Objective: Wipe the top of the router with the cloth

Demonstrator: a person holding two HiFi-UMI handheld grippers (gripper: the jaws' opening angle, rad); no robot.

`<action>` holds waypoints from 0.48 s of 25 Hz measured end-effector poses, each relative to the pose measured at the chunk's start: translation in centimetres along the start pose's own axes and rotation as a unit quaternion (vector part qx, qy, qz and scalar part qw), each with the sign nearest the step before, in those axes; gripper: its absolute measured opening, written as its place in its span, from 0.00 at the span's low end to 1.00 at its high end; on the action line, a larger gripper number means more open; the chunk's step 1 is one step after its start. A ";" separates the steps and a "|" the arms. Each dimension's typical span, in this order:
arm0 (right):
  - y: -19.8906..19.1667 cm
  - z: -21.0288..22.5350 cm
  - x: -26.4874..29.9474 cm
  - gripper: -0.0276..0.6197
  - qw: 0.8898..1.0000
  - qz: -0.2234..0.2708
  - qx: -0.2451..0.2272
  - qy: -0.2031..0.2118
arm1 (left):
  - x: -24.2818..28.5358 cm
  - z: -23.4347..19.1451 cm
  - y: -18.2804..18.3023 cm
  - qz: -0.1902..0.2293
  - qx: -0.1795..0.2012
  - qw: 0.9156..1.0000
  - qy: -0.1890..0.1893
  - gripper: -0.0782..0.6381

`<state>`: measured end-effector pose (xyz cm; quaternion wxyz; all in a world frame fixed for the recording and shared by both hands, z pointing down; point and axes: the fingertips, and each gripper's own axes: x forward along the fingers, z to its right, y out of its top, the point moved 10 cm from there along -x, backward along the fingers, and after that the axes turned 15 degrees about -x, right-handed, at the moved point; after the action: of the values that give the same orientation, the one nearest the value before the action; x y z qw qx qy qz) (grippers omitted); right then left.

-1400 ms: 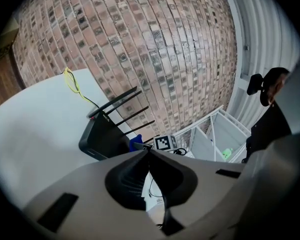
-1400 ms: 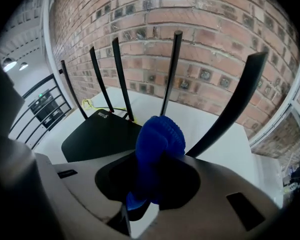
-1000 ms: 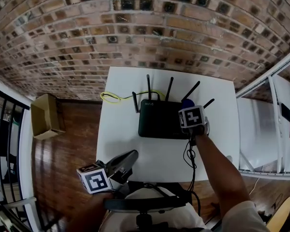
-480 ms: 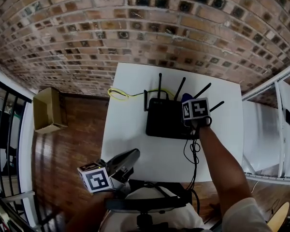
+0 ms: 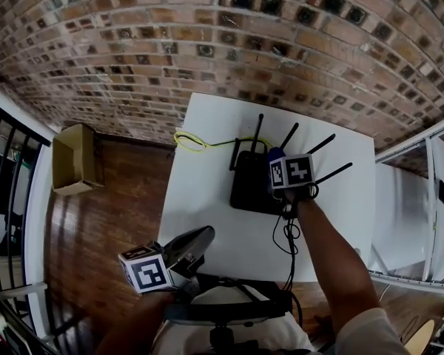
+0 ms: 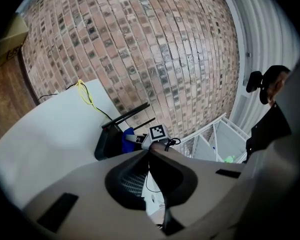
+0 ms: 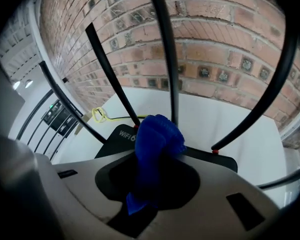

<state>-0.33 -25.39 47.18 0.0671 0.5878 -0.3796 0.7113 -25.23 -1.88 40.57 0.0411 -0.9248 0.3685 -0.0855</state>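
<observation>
A black router (image 5: pixel 248 185) with several upright antennas lies at the back middle of the white table (image 5: pixel 200 198). My right gripper (image 5: pixel 276 163) is over the router's right rear part, shut on a blue cloth (image 5: pixel 274 154) that rests on its top. In the right gripper view the blue cloth (image 7: pixel 157 139) bulges out between the jaws, with the router (image 7: pixel 121 134) just beneath and antennas (image 7: pixel 167 49) close ahead. My left gripper (image 5: pixel 193 242) hangs shut and holding nothing at the table's near edge, away from the router (image 6: pixel 106 142).
A yellow cable (image 5: pixel 194 143) loops on the table behind the router's left side. A black cable (image 5: pixel 287 235) trails from the router's right toward the near edge. A cardboard box (image 5: pixel 74 167) sits on the wooden floor at left. A brick wall (image 5: pixel 222 43) stands behind the table.
The head camera has shifted. My right gripper has slid the cloth slightly left and toward the antennas on the router's top. The left gripper has stayed put.
</observation>
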 end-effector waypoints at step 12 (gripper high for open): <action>3.5 -4.1 2.0 0.21 0.998 0.016 -0.014 0.066 | -1.1 -0.3 0.4 0.013 -0.003 1.000 0.000 0.12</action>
<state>-6.02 -25.96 47.26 0.0892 0.5327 -0.3936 0.7439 -26.33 -1.42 40.71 0.0398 -0.9201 0.3804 -0.0840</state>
